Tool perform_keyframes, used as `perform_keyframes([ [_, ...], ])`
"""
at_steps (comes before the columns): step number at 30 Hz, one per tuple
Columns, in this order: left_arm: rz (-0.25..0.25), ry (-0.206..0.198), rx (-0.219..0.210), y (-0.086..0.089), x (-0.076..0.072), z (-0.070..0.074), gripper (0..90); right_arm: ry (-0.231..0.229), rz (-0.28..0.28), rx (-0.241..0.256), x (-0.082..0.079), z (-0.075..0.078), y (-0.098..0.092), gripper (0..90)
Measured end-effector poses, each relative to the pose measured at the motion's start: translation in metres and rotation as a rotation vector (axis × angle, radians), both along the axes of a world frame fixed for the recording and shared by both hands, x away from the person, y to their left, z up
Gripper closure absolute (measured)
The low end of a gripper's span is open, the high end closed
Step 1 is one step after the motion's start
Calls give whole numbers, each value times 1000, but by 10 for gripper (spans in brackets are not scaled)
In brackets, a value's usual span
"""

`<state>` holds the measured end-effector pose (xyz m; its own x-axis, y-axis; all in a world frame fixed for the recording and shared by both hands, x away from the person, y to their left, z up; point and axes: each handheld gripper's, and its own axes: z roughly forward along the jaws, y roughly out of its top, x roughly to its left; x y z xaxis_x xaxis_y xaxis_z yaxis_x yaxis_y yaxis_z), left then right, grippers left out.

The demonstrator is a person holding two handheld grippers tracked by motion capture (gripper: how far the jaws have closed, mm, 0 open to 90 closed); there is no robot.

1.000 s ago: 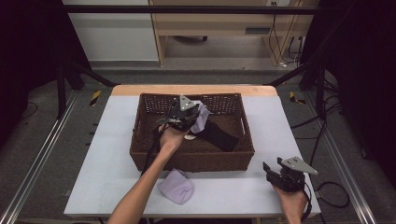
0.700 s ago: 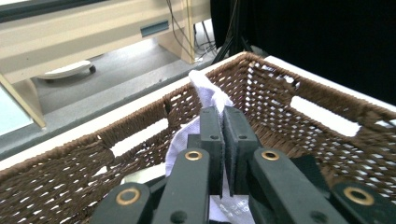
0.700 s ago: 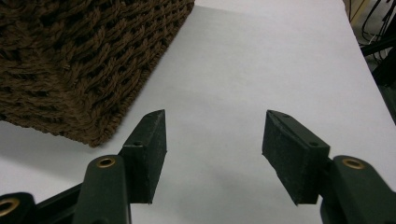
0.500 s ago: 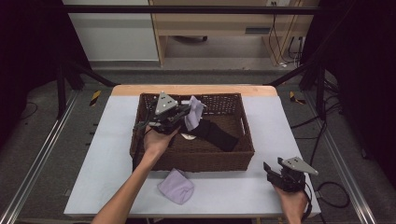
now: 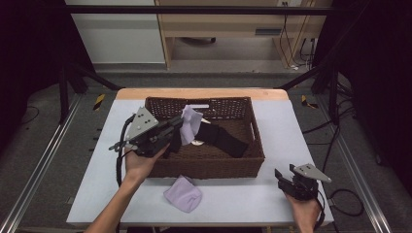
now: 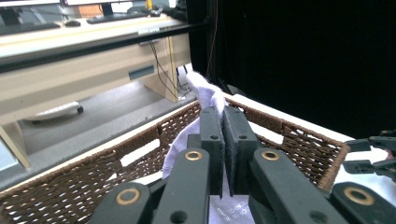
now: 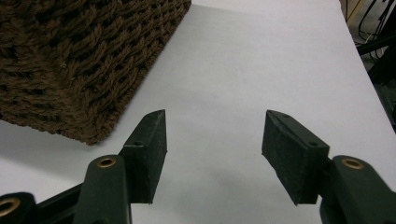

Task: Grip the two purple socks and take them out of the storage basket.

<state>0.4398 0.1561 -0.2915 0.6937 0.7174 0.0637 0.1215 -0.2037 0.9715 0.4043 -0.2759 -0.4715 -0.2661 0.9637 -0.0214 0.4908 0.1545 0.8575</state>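
Left gripper (image 5: 176, 130) sits left of centre in the high view, over the left part of the brown wicker basket (image 5: 252, 131), jaws pressed together on a pale lilac cloth (image 5: 189, 124). The cloth is lifted up off the basket's contents, hanging bunched from the jaw tips, roughly level with the basket's rim at centre frame. In the left gripper view the gripper (image 6: 223, 116) has both jaws clamped tight with the cloth (image 6: 205, 93) poking out above the tips and trailing down on the left side of the jaws; the basket wall (image 6: 299, 144) runs across the frame behind it. A black garment (image 5: 221, 138) lies in the basket, centre to right, just beside the lifted cloth. A small pale object shows under the cloth on the basket floor, too small to identify. A second lilac cloth (image 5: 183, 193) lies folded on the white table (image 5: 272, 204), lower centre of frame, just below the basket's near wall. Right gripper (image 5: 286, 177) is at lower right of the high view, low over the table, well apart from the basket. In the right gripper view its jaws are spread wide, nothing between them (image 7: 212, 140), bare table below, basket corner (image 7: 84, 60) at upper left.
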Motion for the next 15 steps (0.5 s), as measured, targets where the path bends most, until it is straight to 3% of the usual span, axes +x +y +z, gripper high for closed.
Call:
perform_keyframes([
  [15, -64, -30, -39, 26, -50, 3, 863, 2, -6, 3, -1, -1, -1, 405],
])
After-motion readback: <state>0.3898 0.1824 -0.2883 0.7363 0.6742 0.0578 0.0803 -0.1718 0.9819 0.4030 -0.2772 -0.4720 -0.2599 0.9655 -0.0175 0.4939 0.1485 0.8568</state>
